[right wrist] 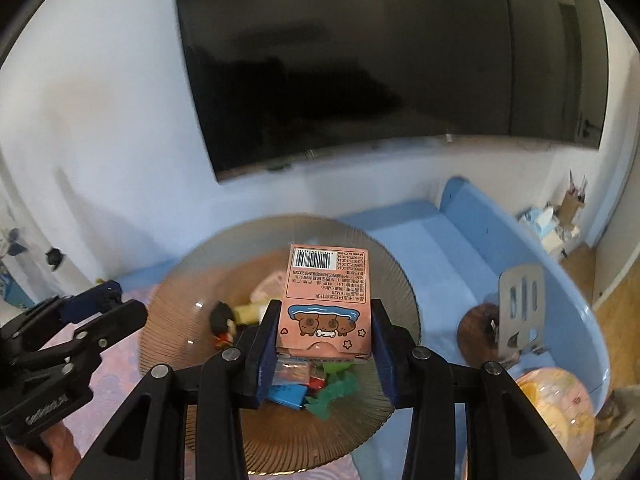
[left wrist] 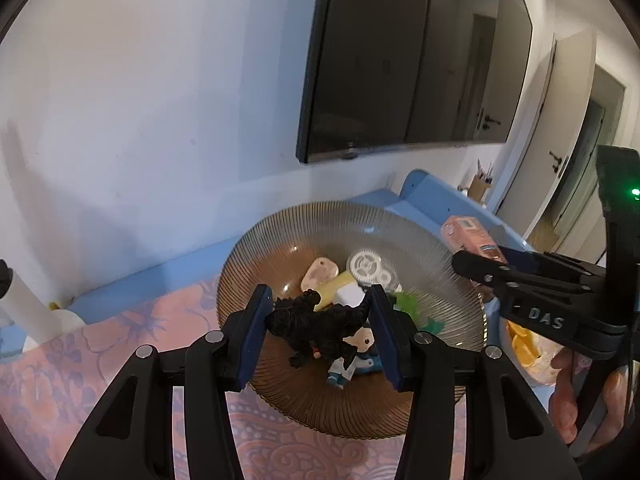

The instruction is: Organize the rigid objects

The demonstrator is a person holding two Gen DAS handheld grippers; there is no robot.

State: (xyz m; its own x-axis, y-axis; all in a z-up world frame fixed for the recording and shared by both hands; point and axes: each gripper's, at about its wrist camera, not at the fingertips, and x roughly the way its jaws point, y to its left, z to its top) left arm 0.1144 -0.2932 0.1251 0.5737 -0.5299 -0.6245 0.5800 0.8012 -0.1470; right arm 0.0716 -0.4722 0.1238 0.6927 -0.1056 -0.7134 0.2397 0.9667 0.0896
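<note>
The small print on the pink box is too fine to read; the figurine lies half hidden behind the black dinosaur.

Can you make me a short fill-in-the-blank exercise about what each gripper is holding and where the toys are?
1. The left gripper is clamped on a black ____ figure.
2. The right gripper holds a pink ____ with a barcode on it.
3. Both grippers hang over a ribbed glass ____ of small toys.
4. A white ____ lies among the toys there.

Missing words: dinosaur; box; plate; gear
</note>
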